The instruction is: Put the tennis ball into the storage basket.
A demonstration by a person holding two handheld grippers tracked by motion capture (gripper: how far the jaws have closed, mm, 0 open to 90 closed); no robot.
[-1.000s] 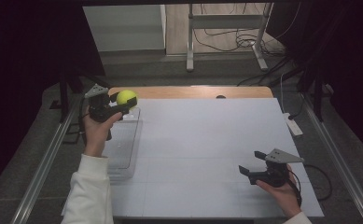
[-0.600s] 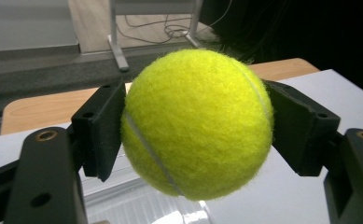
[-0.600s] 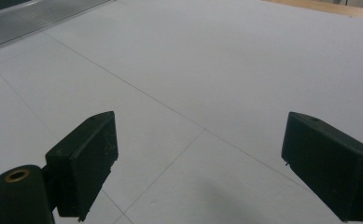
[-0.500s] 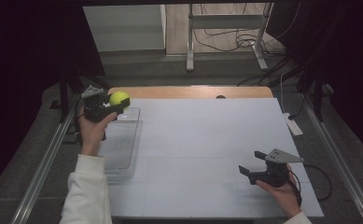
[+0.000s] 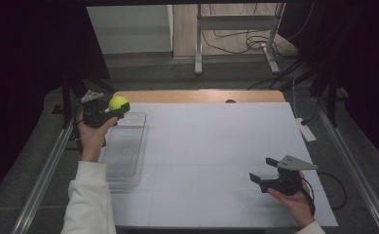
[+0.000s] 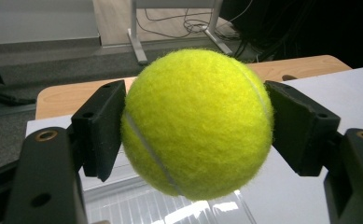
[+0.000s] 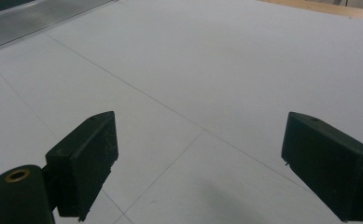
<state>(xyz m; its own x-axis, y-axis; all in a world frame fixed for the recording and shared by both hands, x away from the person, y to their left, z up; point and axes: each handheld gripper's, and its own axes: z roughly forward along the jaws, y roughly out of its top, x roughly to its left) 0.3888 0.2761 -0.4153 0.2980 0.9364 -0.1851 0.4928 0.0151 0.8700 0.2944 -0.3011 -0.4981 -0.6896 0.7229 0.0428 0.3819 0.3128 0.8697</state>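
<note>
A yellow-green tennis ball (image 5: 118,103) is held in the air by my left gripper (image 5: 113,110), above the far end of a clear plastic tray (image 5: 123,151) at the table's left side. In the left gripper view the tennis ball (image 6: 195,123) sits squeezed between both black jaws, with the tray's ribbed rim (image 6: 170,210) just below. My right gripper (image 5: 265,175) rests near the table's front right, open with nothing between its jaws. In the right gripper view my right gripper (image 7: 200,172) hovers over bare white table.
The white table (image 5: 216,146) has a wooden strip (image 5: 197,96) along its far edge. A white power strip (image 5: 305,129) lies at the right edge. Metal rails run along both sides. A metal stand (image 5: 236,34) and cables lie on the floor beyond.
My left gripper has carried the ball slightly left and away, toward the far left corner. The right gripper has stayed put.
</note>
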